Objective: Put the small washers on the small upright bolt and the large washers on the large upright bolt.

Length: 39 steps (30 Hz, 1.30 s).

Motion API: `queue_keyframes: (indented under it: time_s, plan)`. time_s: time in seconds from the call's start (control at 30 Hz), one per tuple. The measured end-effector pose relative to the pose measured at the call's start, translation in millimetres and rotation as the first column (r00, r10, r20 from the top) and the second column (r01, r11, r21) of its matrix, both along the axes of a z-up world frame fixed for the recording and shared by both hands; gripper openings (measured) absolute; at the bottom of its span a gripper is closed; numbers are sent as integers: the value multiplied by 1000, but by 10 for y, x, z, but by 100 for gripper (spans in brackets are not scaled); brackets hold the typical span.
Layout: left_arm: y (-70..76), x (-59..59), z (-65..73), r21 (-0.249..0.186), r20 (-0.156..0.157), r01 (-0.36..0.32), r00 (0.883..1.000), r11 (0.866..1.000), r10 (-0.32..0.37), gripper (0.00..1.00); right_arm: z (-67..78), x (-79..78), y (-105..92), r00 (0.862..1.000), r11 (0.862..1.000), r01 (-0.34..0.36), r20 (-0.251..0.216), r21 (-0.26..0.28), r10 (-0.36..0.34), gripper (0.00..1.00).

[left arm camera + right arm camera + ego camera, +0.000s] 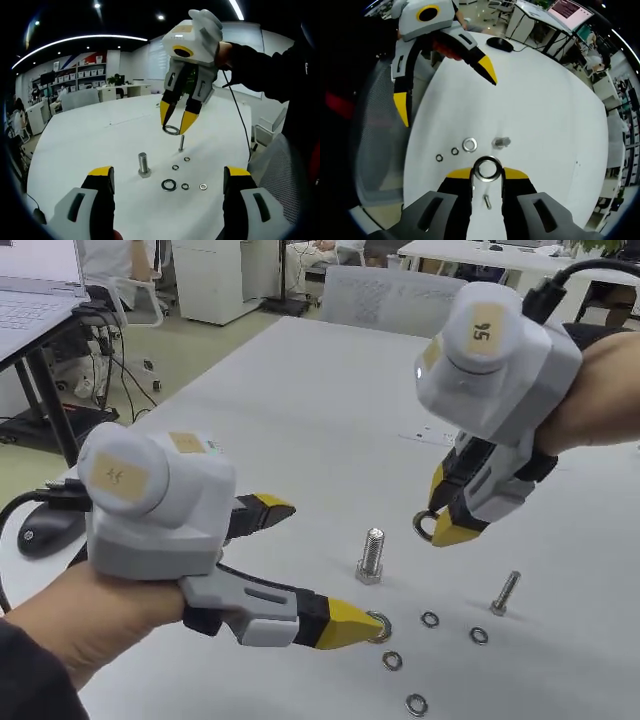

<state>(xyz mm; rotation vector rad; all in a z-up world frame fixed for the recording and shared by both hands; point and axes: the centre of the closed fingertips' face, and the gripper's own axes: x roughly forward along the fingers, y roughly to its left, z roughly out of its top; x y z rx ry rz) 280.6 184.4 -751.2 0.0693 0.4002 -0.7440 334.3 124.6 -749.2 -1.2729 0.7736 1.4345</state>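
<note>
Right gripper holds 1 washer; left gripper gapes.
Head view: the right gripper [440, 528] pinches a large washer [425, 526] in the air beyond the large bolt [371, 555] and small bolt [505, 593]. The left gripper [312, 568], jaws spread wide, half hides a second large washer [381, 626].
Left gripper view: 4 small washers [185, 186] lie near the bolts.
Right gripper view: its jaws partly frame the small bolt.

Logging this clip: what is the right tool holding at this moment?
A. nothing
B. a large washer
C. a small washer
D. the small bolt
B: a large washer sits pinched between the yellow tips of the right tool.
</note>
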Motion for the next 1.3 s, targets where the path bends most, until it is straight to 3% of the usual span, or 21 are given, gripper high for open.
queue_keyframes:
  time_s: [0.57,1.3]
  plan:
    - [68,40,28,-10,12,-36,999,999,36,90,2,213,288,999,998,-47,-3,-35,47,20]
    - [129,94,-2,1,4,-67,998,998,67,90,-310,355,395,997,994,-65,-42,-85,61,20]
